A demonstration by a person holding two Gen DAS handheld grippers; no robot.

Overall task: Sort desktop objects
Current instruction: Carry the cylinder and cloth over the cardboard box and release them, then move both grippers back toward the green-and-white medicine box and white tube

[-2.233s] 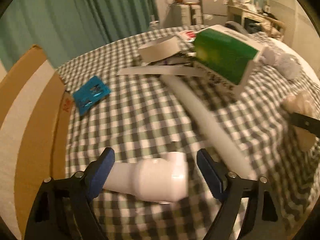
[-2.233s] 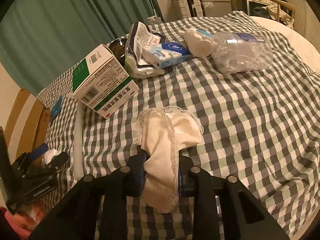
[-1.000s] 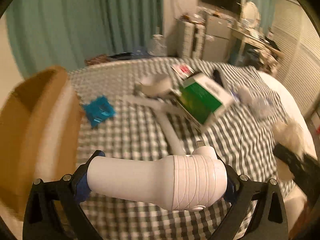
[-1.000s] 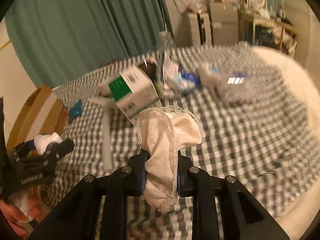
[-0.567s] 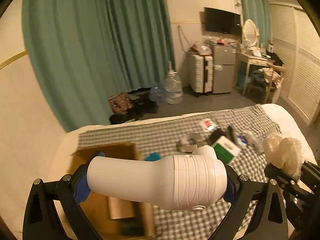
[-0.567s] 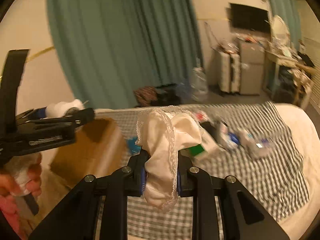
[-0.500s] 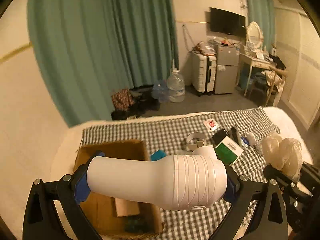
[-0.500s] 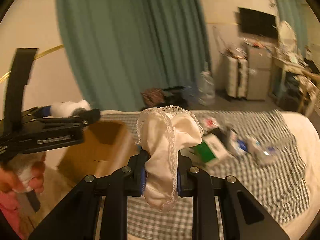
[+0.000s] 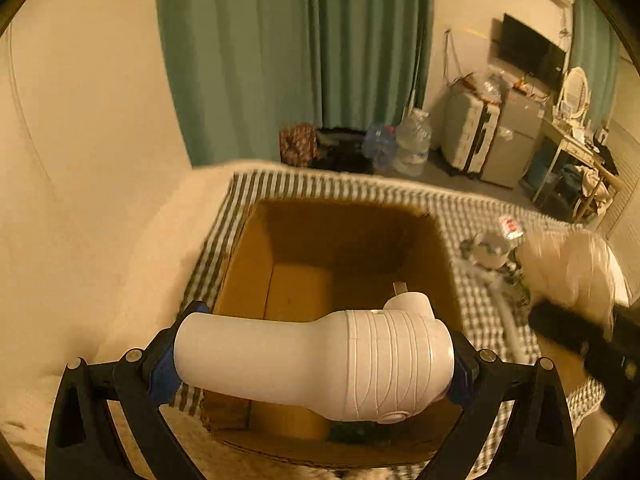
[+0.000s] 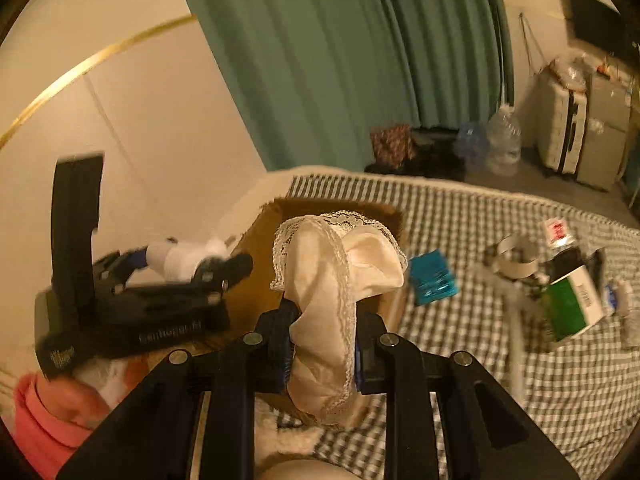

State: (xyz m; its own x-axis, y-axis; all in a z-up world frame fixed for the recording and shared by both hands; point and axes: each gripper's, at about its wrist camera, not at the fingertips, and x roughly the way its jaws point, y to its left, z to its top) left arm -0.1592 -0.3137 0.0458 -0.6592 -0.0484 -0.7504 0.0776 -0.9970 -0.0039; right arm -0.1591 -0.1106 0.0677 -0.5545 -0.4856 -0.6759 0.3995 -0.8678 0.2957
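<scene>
- Left wrist view: your left gripper (image 9: pixel 314 364) has its fingers (image 9: pixel 162 372) closed end to end on the white plastic nozzle piece (image 9: pixel 316 360), which fills the lower centre of the frame and hangs above the open cardboard box (image 9: pixel 444 264) at centre.
- Handling of the nozzle piece: it looks like a rigid, hollow, smooth shell, so judge it light but apt to slip; the ribbed wide end at right offers more bite than the plain narrow neck at left.
- Right wrist view: your right gripper (image 10: pixel 322 354) has its fingers (image 10: pixel 280 344) pinched nearly together on the cream lace-edged cloth (image 10: pixel 340 276), at lower centre of the frame.
- Handling of the cloth: soft, limp and very light; it folds over the fingers and droops below them, so take it by a gathered bunch, and expect loose lace to snag on release.
- Pose: both grippers point steeply downward; the left one, seen at middle left of the right wrist view, sits over the box, and the right one is beside it at the box's nearer edge, over the checked bed cover (image 10: pixel 480 216).
- Remaining clutter, including the green and white carton (image 10: pixel 568 300) and the blue packet (image 10: pixel 434 278), lies at the right of that frame.
</scene>
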